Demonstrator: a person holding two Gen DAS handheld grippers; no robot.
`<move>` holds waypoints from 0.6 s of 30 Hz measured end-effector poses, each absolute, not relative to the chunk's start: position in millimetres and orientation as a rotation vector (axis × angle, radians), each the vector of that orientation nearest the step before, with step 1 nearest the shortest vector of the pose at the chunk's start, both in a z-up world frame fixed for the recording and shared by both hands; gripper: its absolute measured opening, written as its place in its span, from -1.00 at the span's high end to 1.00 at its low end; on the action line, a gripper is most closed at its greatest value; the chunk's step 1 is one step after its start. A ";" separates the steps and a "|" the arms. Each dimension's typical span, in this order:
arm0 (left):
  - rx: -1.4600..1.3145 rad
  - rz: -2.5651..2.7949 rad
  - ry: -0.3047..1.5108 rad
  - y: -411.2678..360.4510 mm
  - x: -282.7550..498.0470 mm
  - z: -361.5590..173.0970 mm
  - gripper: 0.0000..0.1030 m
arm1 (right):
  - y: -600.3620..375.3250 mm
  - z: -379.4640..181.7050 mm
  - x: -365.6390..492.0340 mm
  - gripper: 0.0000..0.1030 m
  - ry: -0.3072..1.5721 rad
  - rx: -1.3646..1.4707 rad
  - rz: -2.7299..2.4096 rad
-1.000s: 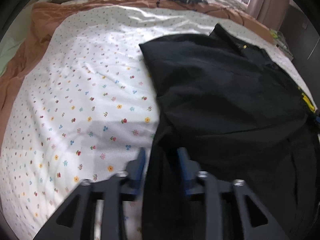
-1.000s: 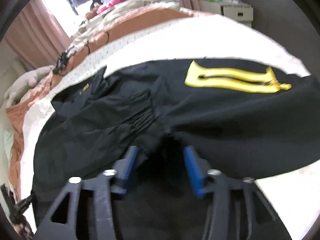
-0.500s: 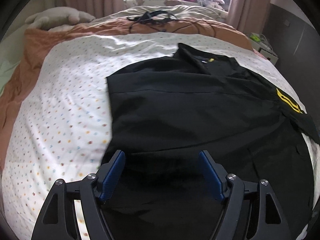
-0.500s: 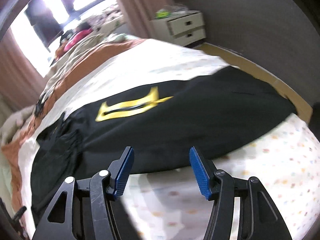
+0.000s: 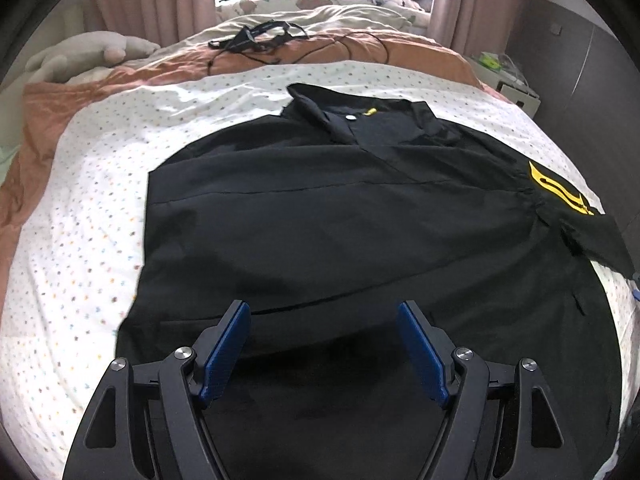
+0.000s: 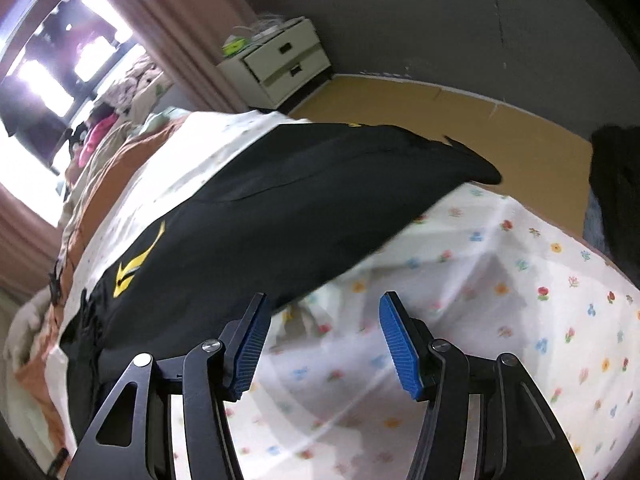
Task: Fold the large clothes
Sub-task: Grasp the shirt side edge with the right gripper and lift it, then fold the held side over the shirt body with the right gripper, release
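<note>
Your left tongs [image 5: 323, 344] stand spread wide above the black shirt [image 5: 344, 216], with nothing between the blue pads [image 5: 226, 348]; their jaws have just been opening, and no cloth is caught in them. Under and ahead of them the shirt lies flat on the bed, its near hem running across just beyond the tips. A fold line crosses the body of the shirt, the collar [image 5: 320, 108] with a white button points toward the far end of the bed, and a sleeve with a yellow emblem [image 5: 556, 188] reaches out to the picture's right edge of the mattress.

Your right tongs [image 6: 322, 340] are also spread and hold nothing. They hang over the bare flowered sheet [image 6: 500, 304], with the left pad just over the edge of that sleeve [image 6: 304, 200]. In this view the sleeve stretches away toward the side of the bed, its cuff end near the mattress edge, and the yellow emblem [image 6: 136, 260] shows at the left.

The sheet covers the middle of the bed, and an orange-brown blanket [image 5: 52, 112] is bunched along its far and left sides. A tangle of black cord [image 5: 260, 38] lies on the far bedding. Beyond the bed, a white bedside cabinet [image 6: 280, 64] stands against the grey wall beside pink curtains [image 6: 188, 40].
</note>
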State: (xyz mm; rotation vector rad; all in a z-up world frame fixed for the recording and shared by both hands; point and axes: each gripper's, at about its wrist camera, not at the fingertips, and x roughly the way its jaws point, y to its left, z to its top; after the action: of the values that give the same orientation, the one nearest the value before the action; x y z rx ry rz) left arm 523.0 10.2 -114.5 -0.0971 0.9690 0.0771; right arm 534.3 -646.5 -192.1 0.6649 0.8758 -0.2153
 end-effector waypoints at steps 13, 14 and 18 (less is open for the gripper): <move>-0.092 0.127 0.971 21.0 520.6 -113.7 -0.50 | -689.3 -203.2 564.6 0.56 0.794 0.759 -0.271; -0.095 0.132 0.970 23.9 519.0 -112.8 -0.50 | -692.0 -202.3 566.7 0.76 0.791 0.753 -0.273; -0.128 0.144 0.958 39.5 507.7 -108.4 -0.50 | -687.9 -174.4 564.4 0.89 0.734 0.686 -0.257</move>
State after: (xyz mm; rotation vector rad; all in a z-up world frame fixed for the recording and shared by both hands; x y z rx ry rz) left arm 507.7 39.5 -108.4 -0.1277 0.9584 0.1440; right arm 564.4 -687.9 -174.4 0.6862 0.7336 -0.2565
